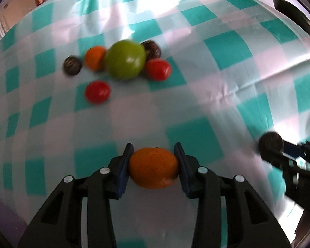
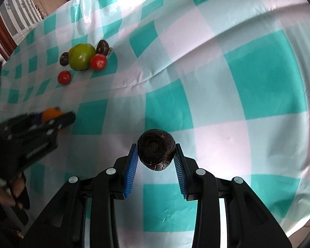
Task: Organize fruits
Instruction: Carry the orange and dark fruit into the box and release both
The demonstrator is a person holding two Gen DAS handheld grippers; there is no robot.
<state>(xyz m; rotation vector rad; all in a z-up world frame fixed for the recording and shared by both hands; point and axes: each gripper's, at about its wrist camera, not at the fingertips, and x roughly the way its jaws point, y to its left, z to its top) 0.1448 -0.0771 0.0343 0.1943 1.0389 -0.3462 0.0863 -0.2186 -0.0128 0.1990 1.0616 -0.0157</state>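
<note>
Fruit cluster [image 1: 122, 64] lies on tablecloth [image 1: 217, 95], ahead

Both views were brightly lit; white glare was thrown across the glossy tablecloth [image 1: 206, 95]. Motion blur was seen on the fruit pile [image 1: 122, 62], and edges were bent by fisheye distortion.

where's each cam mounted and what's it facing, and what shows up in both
Left wrist: on the left gripper, looking along its fingers, shut on an orange, toward the fruit pile; the right gripper shows at right.
Right wrist: on the right gripper, shut on a dark fruit; the left gripper and a hand show at left.
Shared: the green fruit, checkered tablecloth.
</note>
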